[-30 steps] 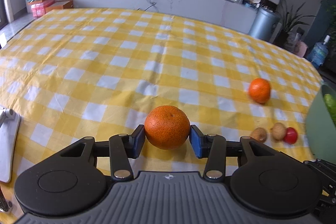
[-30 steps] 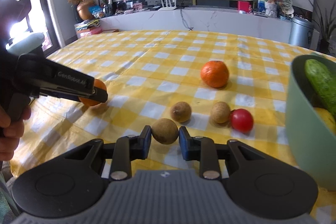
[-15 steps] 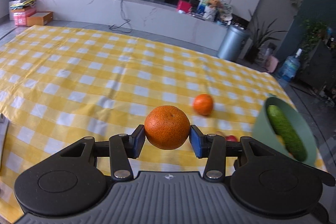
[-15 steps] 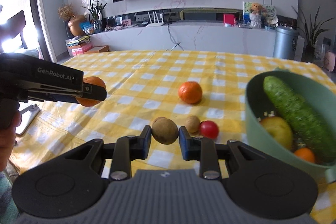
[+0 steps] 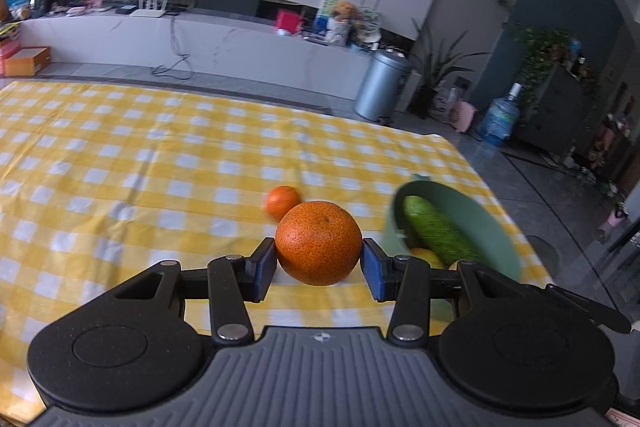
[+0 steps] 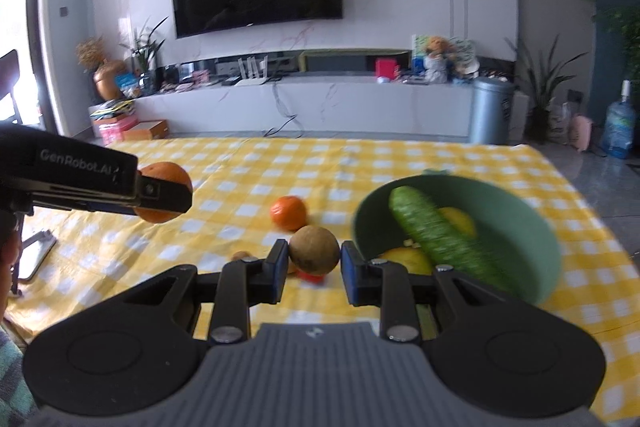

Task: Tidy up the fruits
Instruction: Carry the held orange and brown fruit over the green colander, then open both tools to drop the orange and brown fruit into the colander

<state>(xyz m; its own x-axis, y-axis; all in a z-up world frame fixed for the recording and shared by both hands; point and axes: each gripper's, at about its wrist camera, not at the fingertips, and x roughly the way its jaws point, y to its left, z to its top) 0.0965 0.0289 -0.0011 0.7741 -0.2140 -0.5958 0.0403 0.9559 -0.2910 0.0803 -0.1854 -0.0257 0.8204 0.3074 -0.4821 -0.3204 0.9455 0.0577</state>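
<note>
Two handheld grippers carry fruit above a yellow checked tablecloth (image 5: 160, 167). The left gripper (image 5: 319, 263) is clamped on a large orange (image 5: 319, 243); the right gripper (image 6: 314, 265) pinches a small brown fruit (image 6: 314, 250). A green bowl (image 6: 536, 227) holding a cucumber (image 6: 436, 235) sits at two o'clock, likely their destination. A smaller orange (image 6: 289, 213) waits at twelve o'clock

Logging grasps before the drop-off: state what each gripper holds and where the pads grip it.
The left gripper holds a mandarin orange, pads on its opposite sides at mid-height. The right gripper holds a small brown round fruit, likewise pinched on its two sides.
</note>
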